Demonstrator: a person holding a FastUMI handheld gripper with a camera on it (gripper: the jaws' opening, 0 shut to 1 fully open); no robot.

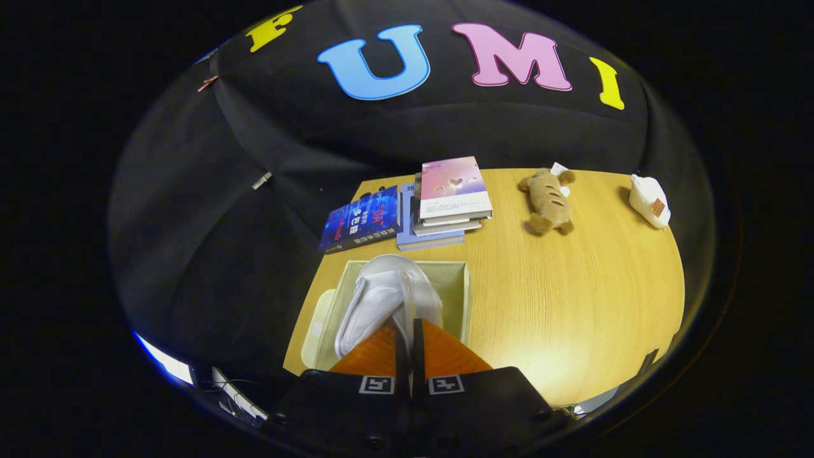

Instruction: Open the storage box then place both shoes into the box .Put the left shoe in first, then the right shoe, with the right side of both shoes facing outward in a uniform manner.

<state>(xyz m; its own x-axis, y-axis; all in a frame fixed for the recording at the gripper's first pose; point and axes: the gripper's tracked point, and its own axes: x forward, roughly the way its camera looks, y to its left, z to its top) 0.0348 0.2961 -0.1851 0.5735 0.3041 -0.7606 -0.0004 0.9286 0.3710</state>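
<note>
Fingers of the gripper pinched together on the collar of a white shoe, held over the open storage box just ahead; likely mid-placement (which shoe, hard to tell); next, lower, set straight, release; beyond, at twelve o'clock, stacked books; at one o'clock, a plush toy.
</note>
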